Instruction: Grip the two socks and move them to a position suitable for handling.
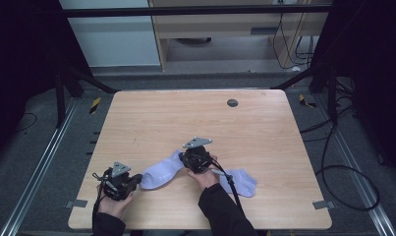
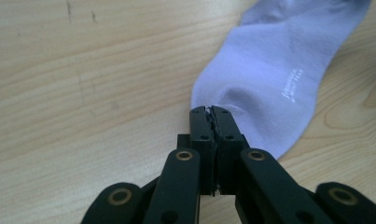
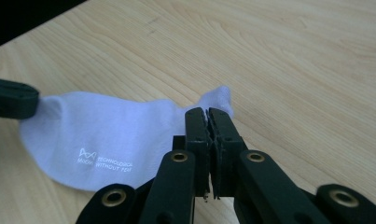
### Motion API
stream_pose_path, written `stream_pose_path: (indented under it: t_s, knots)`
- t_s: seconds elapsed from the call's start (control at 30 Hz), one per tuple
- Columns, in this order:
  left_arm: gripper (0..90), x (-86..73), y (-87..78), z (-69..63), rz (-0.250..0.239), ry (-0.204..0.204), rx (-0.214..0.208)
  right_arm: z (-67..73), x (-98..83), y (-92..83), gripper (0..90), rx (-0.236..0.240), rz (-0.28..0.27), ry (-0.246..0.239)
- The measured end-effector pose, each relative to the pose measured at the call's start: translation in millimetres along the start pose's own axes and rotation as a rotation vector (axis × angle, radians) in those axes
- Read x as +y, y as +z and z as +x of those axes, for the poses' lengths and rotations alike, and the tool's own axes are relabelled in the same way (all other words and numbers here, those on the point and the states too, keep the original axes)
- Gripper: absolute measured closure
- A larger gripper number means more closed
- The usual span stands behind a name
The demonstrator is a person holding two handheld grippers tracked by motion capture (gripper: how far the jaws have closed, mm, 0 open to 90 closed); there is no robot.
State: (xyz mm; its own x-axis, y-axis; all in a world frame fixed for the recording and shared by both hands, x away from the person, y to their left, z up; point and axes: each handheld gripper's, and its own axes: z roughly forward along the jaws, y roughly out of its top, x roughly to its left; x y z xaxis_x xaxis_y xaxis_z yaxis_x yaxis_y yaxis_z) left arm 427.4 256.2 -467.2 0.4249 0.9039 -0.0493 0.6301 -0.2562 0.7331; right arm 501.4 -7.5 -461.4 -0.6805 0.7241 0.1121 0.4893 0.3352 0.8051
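A pale lavender sock point(image 1: 161, 172) lies on the wooden table point(image 1: 185, 118) between my two grippers. My left gripper point(image 1: 138, 181) sits at the sock's near left end. In the left gripper view its jaws point(image 2: 209, 112) are shut on the edge of the sock point(image 2: 274, 70), which shows small white print. My right gripper point(image 1: 183, 157) is at the sock's far right end. The right gripper view shows it point(image 3: 208, 114) shut on a raised corner of the sock point(image 3: 106, 126). The left gripper point(image 3: 10, 98) shows at that view's left edge.
A second lavender sock point(image 1: 240, 183) lies to the right of the right hand, under its trailing cable point(image 1: 231, 184). A round grey grommet point(image 1: 232, 103) sits near the table's far edge. Dark frame legs and floor cables surround the table.
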Motion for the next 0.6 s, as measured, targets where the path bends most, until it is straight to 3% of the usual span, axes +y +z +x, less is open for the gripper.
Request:
stream_pose_path:
  t_s: [0.3,0.6]
  knots:
    - [88.1,18.7,-3.5,-5.2,-0.045,0.002,-0.038,-3.0,-1.0,-40.0,87.9,-0.001,-0.050,-0.023]
    - [88.1,38.0,5.3,-27.3,-0.059,0.039,-0.073,-17.5,-11.7,-75.4,87.9,-0.037,-0.079,-0.014]
